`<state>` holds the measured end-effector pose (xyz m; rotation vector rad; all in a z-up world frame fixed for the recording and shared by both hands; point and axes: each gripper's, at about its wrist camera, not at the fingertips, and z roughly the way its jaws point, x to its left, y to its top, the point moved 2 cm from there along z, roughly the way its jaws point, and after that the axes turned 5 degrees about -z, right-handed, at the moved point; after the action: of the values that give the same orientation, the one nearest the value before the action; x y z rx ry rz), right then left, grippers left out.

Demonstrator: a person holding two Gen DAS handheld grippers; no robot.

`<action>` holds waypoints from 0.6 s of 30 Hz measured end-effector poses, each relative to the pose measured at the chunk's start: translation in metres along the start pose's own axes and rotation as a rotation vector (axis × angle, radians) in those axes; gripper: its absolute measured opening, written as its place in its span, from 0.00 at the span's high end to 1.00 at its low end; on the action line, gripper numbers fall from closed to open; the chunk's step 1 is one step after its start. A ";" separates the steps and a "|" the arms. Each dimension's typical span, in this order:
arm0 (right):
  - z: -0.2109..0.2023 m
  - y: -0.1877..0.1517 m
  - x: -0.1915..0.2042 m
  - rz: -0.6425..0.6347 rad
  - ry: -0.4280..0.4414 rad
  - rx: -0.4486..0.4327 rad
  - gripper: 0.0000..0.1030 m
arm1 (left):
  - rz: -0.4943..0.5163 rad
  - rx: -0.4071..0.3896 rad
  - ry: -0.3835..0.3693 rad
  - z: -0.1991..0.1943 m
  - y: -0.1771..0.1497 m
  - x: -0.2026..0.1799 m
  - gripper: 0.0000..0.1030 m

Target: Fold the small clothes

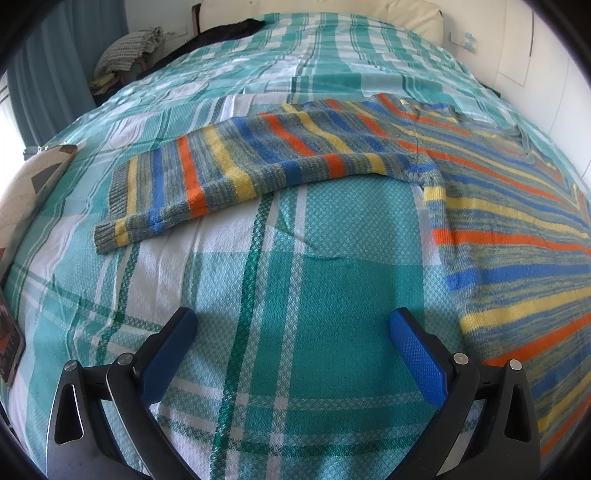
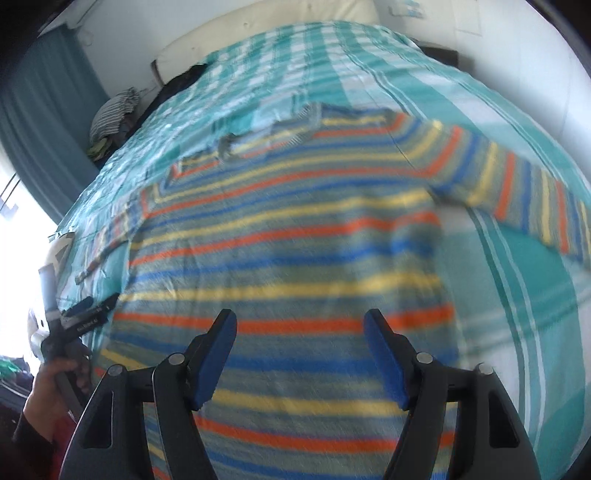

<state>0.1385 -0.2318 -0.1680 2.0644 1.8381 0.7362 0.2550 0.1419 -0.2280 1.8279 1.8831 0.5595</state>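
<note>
**Two claws apart over a striped sweater on the bed**

Two claws are mine here, one in each hand, and neither holds anything. My left claw [image 1: 293, 328] hovers above bare bedspread [image 1: 295, 229], its blue pads [image 1: 417, 354] spread wide with only teal-and-white checked cloth between them. My right claw [image 2: 300, 334] hangs over the body of the sweater, its jaws well apart too; nothing is pinched between them, and the knit below shows clear of the pads [image 2: 384, 363].

The sweater [image 1: 517, 229] lies flat on the bed, a knit with orange, blue, yellow and grey-green stripes. From my left wrist view its body fills the right side, and one sleeve [image 1: 236, 173] stretches out leftward across the bedspread, ribbed cuff at the far left end. From my right wrist view, which is blurred, the body lies straight ahead under the claw, the neckline at the far side, and the other sleeve [image 2: 517, 192] reaches out to the right.

At the left edge of the right wrist view my left hand [image 2: 48, 391] grips the handle of its tool. Beyond the bed a pale headboard [image 1: 332, 11] stands against the wall, a heap of striped cloth [image 1: 125, 51] sits off the far left corner, and teal curtains [image 1: 48, 66] hang at the left.
</note>
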 end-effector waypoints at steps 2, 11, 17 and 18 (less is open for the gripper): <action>-0.002 -0.016 -0.011 0.041 -0.017 0.011 0.31 | 0.000 -0.001 0.000 0.000 0.000 0.000 0.00; -0.023 -0.029 -0.025 0.056 -0.027 -0.025 0.31 | -0.006 -0.017 -0.024 -0.004 0.000 0.002 0.00; -0.045 -0.029 -0.061 0.109 -0.056 -0.064 0.31 | -0.018 -0.044 -0.022 -0.014 -0.004 0.006 0.01; -0.051 -0.031 -0.072 0.132 -0.065 -0.077 0.31 | -0.025 -0.048 -0.017 -0.019 -0.004 0.008 0.01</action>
<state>0.0807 -0.3042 -0.1547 2.1500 1.6258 0.7512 0.2407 0.1499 -0.2157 1.7709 1.8625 0.5738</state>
